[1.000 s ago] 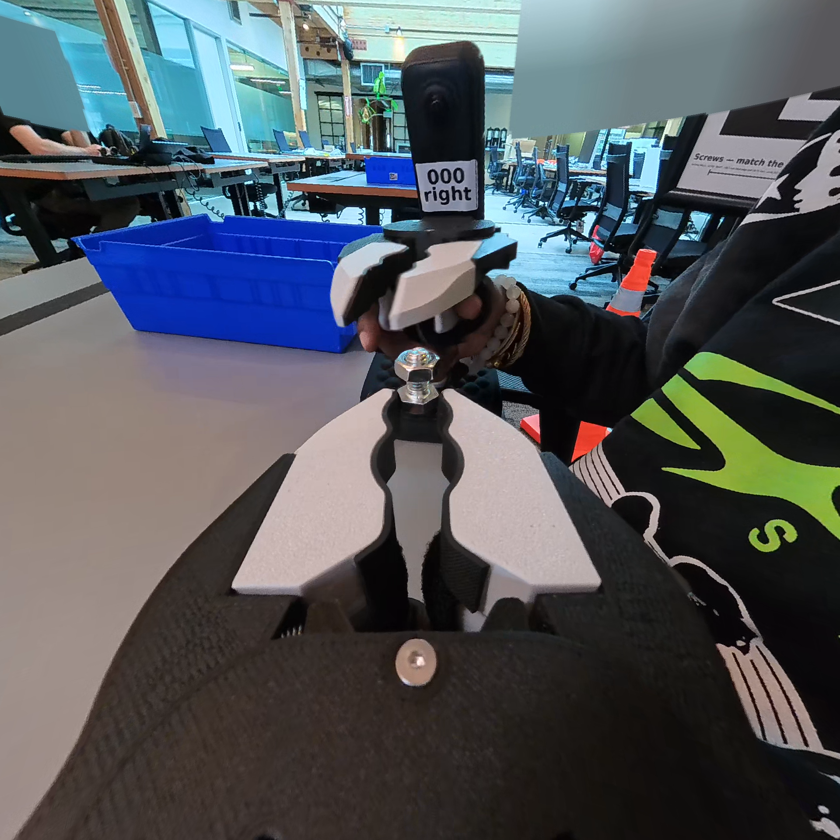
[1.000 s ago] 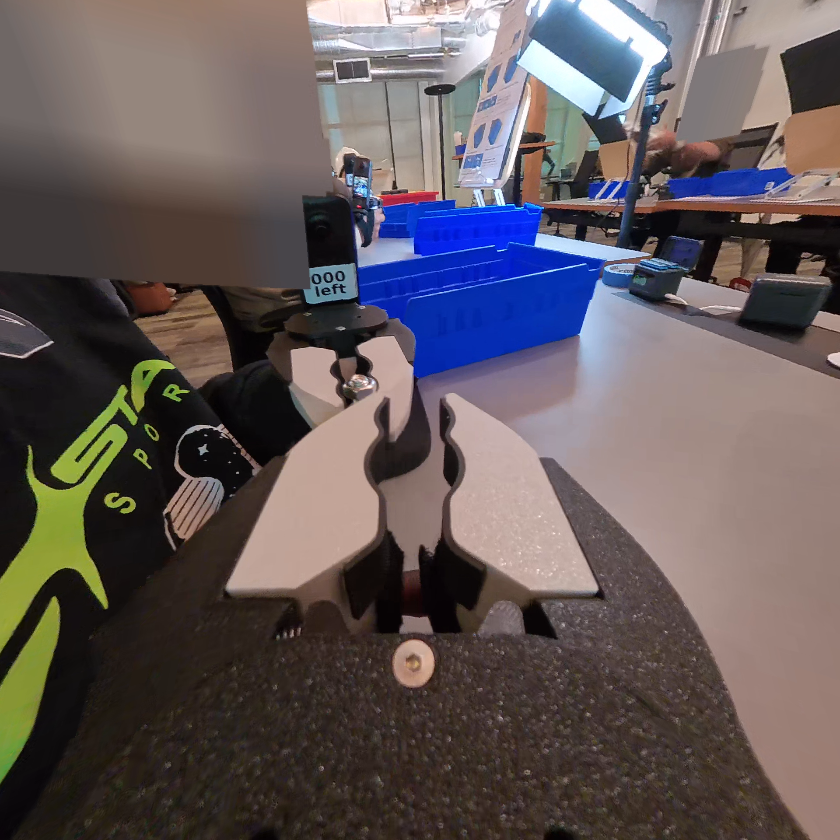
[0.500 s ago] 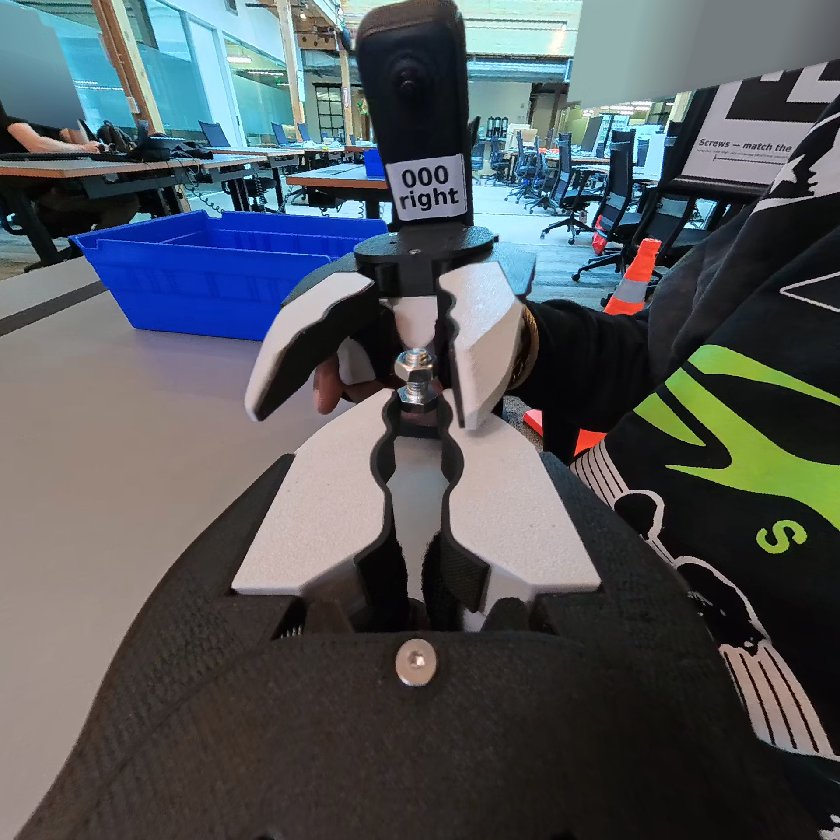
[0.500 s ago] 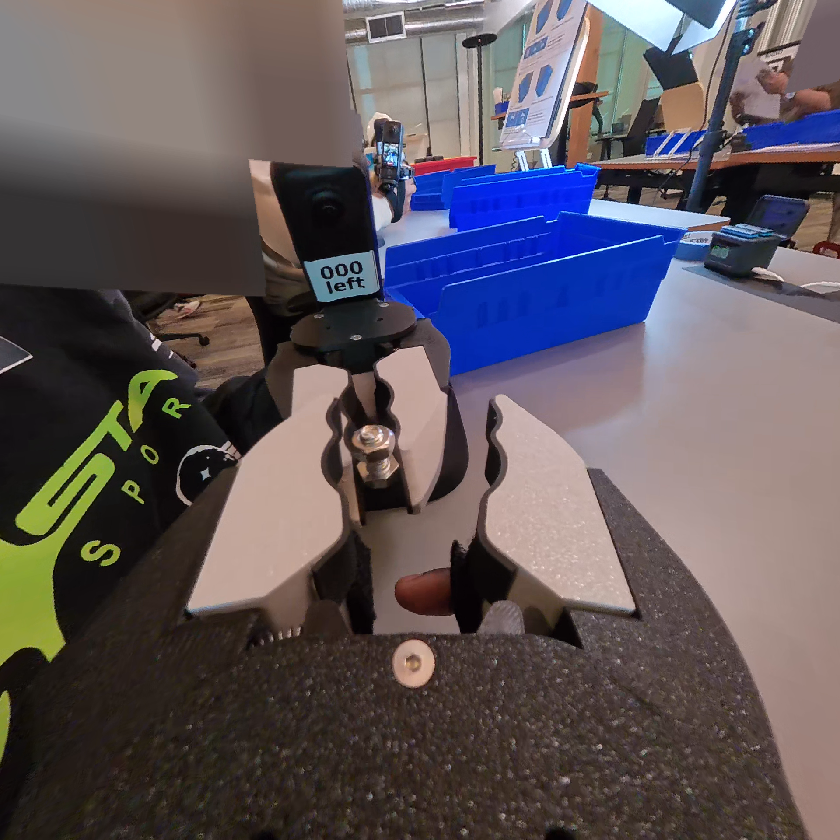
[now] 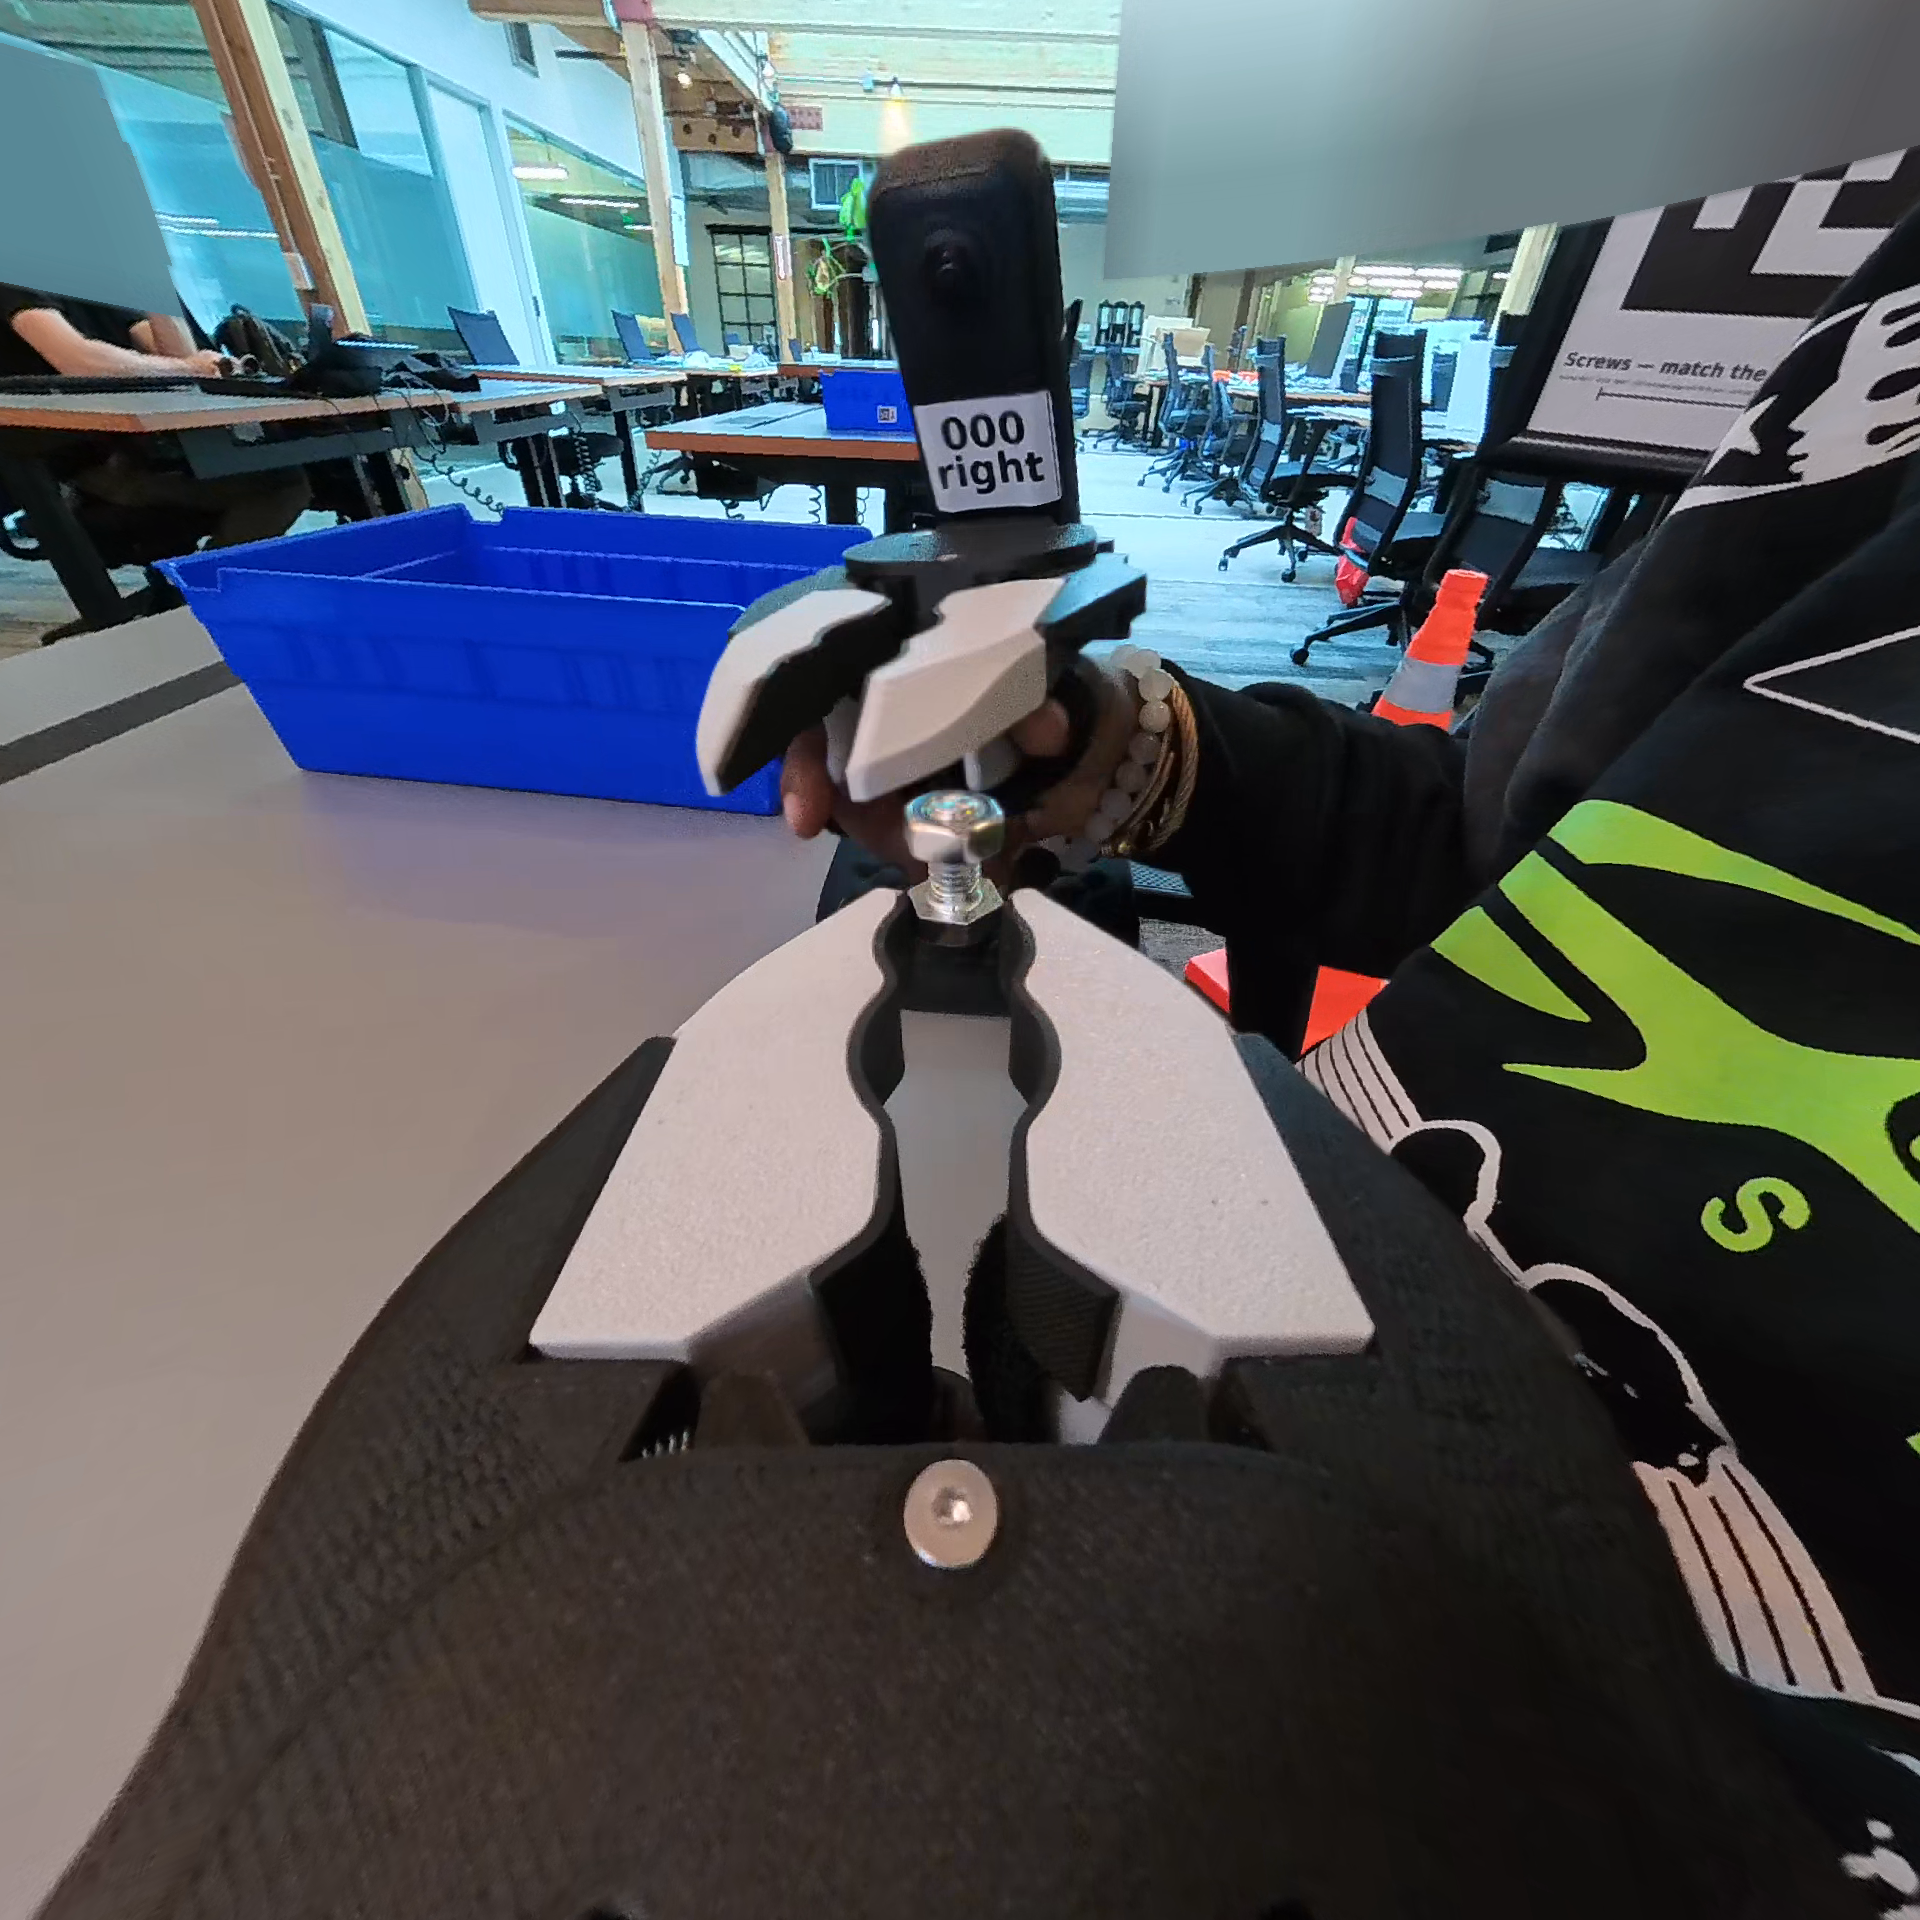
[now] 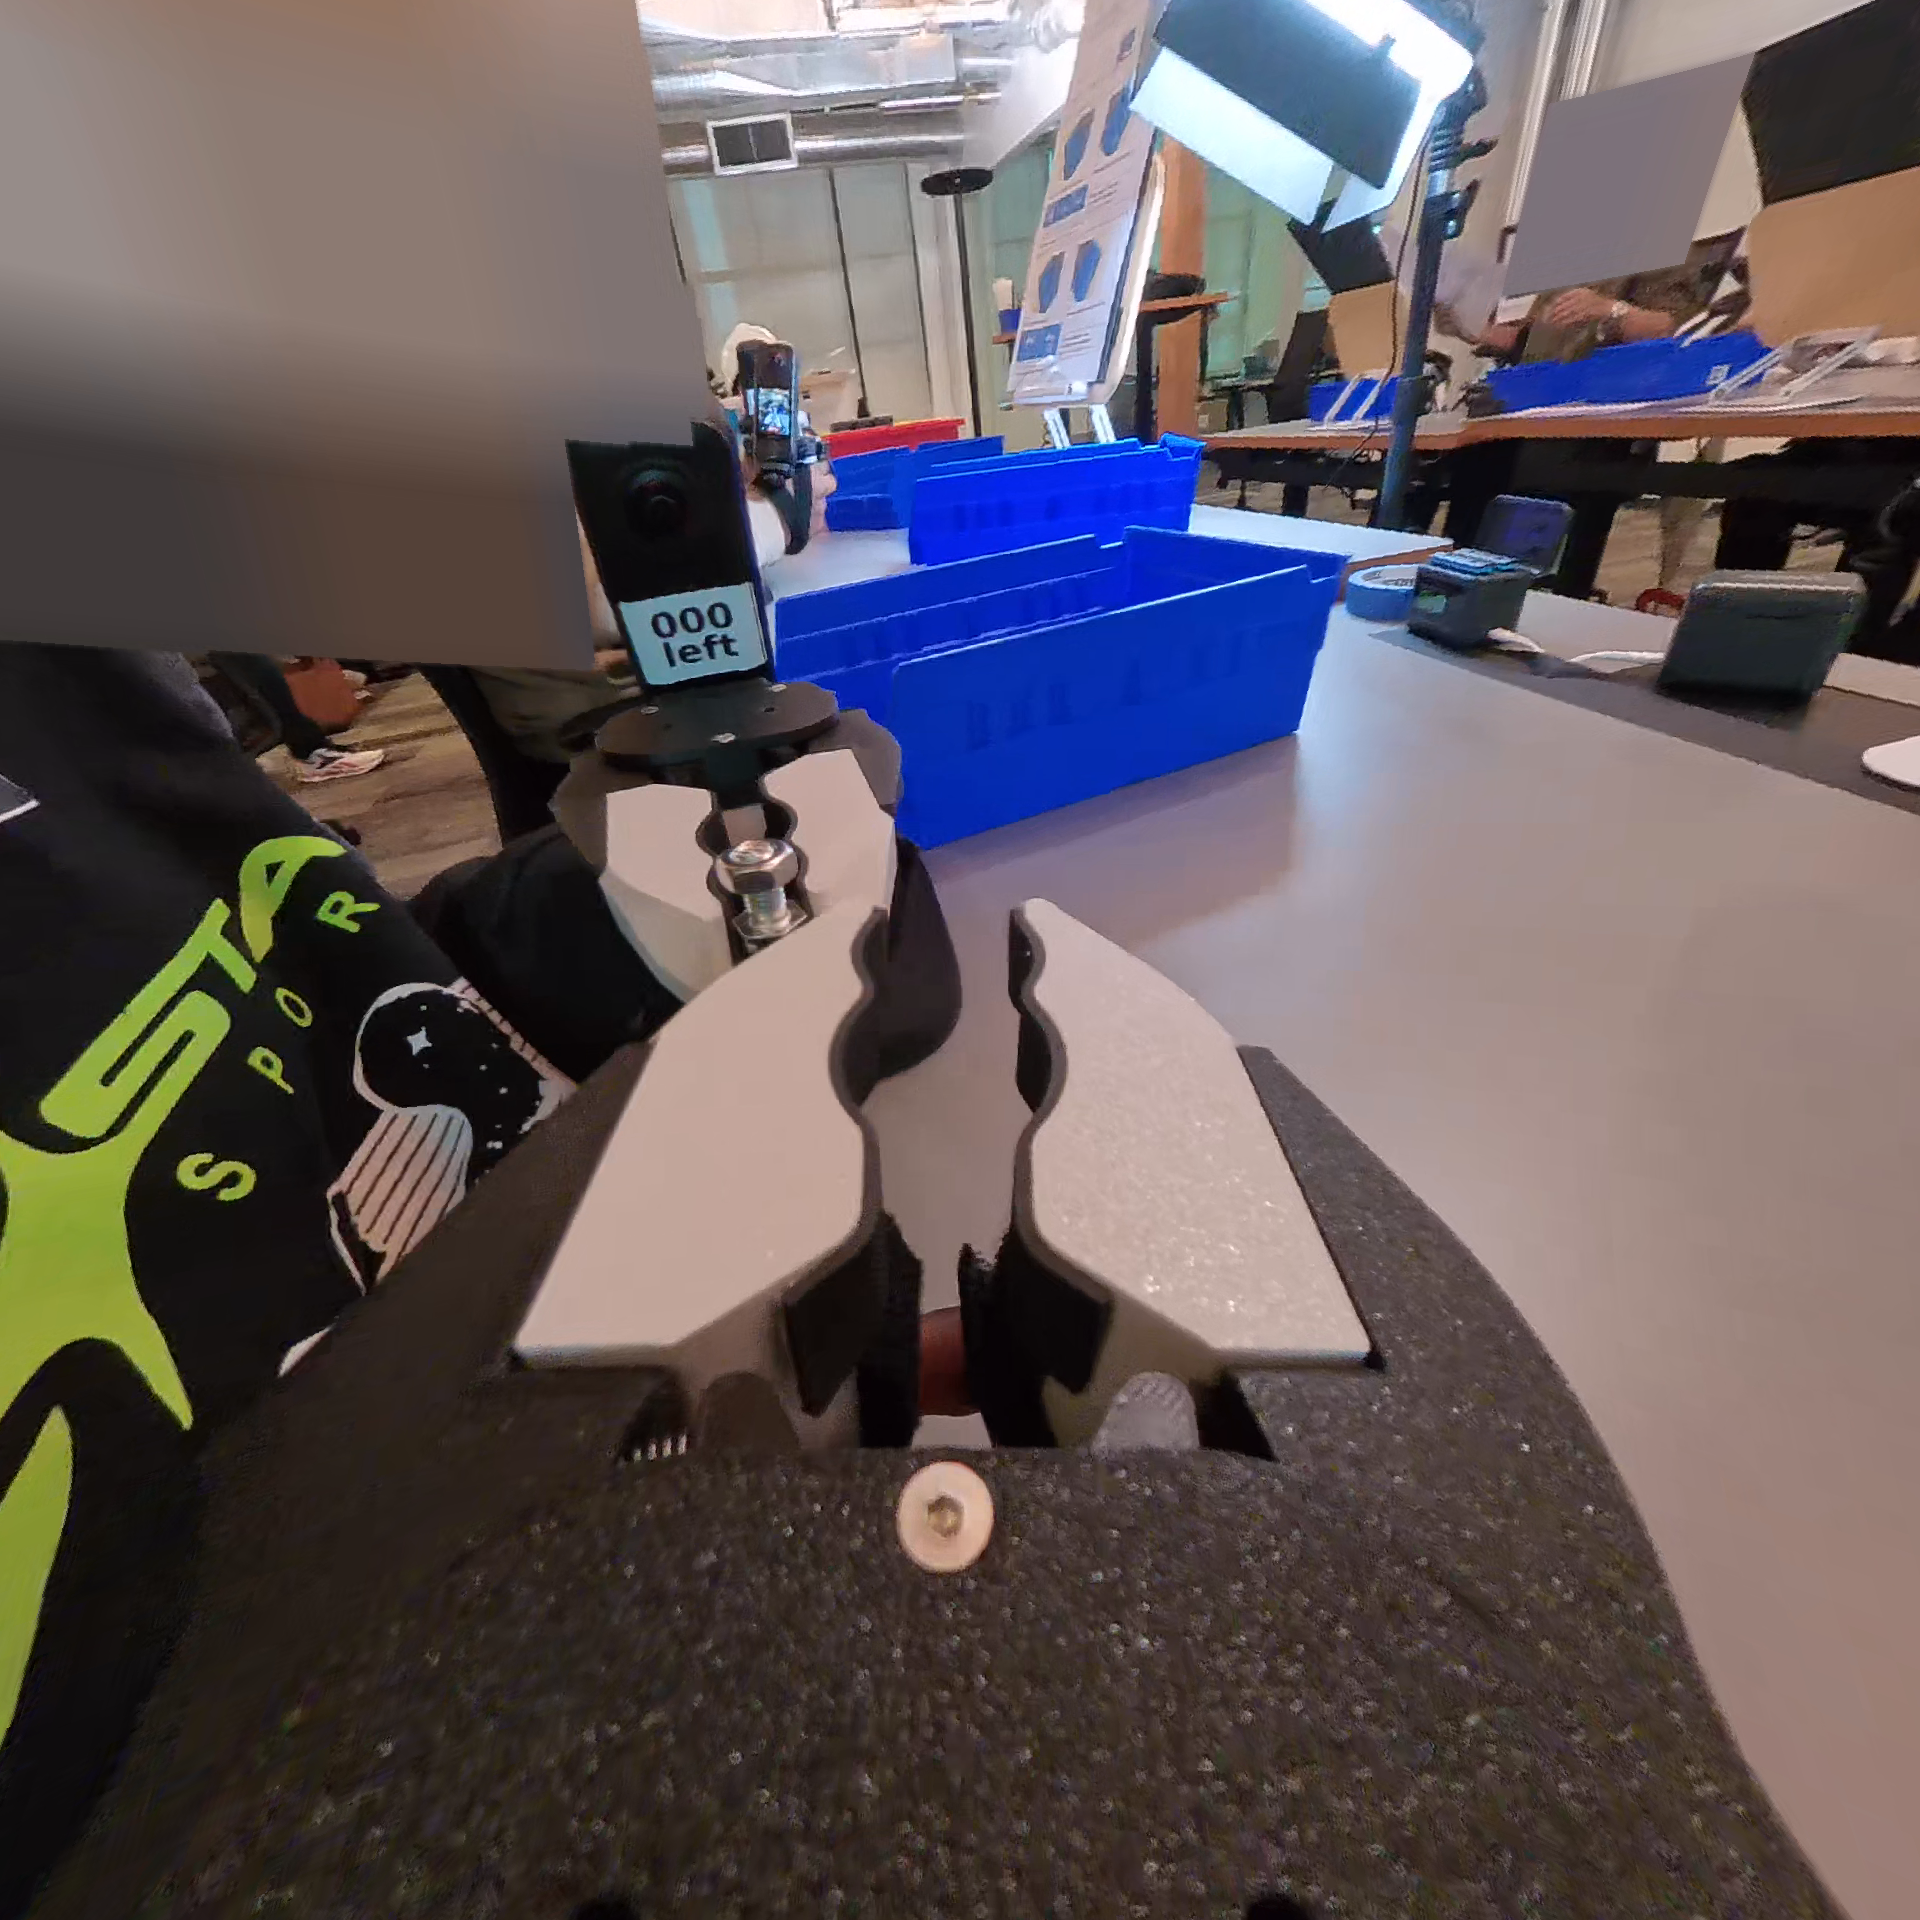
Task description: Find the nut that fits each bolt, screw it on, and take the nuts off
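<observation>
From the left wrist view, a plain grey table (image 5: 312, 1039) stretches off to the left with a blue bin (image 5: 499, 644) on it, and behind that an open office runs back in rows of desks and black chairs, an orange cone (image 5: 1434, 665) on the floor. The left gripper (image 5: 954, 914) pinches the lower end of a bolt (image 5: 952, 847) at its fingertips, the bolt upright with a nut (image 5: 954, 902) on its thread just above the tips. Just beyond it the right gripper (image 5: 831, 727) hovers with its fingers spread, a hand wrapped behind it; a white label sits on its black camera post, and a printed sign at the right edge is cut off. From the right wrist view, the same table (image 6: 1507, 987) carries more blue bins (image 6: 1091, 675), a roll of blue tape and small dark boxes, with a bright light panel overhead. The right gripper (image 6: 940, 925) is empty, its fingers apart, the left gripper's (image 6: 764, 904) bolt (image 6: 762, 883) just beyond its left finger. A grey patch covers the upper left.
</observation>
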Demonstrator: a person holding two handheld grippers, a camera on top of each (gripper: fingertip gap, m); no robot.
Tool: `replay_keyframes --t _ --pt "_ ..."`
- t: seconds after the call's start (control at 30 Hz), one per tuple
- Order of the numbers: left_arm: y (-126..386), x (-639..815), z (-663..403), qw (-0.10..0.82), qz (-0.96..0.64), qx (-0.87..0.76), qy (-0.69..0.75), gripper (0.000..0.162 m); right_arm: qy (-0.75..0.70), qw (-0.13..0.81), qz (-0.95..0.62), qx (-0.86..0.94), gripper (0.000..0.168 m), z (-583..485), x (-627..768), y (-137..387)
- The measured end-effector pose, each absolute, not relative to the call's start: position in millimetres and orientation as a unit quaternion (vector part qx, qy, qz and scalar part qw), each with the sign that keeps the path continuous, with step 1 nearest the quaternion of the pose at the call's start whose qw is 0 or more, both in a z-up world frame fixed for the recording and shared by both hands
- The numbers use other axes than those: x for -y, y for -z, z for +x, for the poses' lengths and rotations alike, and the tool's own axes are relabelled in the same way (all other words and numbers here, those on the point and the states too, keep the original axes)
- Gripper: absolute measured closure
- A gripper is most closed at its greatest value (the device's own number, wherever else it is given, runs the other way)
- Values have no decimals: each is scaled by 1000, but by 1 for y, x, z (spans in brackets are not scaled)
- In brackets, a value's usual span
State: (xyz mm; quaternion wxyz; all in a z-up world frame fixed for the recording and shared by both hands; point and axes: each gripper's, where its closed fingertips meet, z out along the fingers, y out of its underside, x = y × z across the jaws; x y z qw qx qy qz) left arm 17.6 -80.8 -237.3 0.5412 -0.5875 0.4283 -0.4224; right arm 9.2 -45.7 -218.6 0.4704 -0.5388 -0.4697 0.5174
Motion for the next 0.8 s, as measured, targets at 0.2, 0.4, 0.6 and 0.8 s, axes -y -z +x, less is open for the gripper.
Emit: replay_keyframes --t 0.2,0.4,0.6,0.8 --pt "239 80 18 540 -592 -429 418 146 -543 460 -515 477 127 7 58 211" --pt "240 80 18 538 -594 -431 414 146 -546 445 -504 500 118 -16 71 214" --pt "241 80 19 538 -593 -433 414 146 -538 442 -508 507 116 -29 71 219" --pt "240 81 18 538 -591 -432 417 146 -542 448 -510 496 116 -13 66 217"
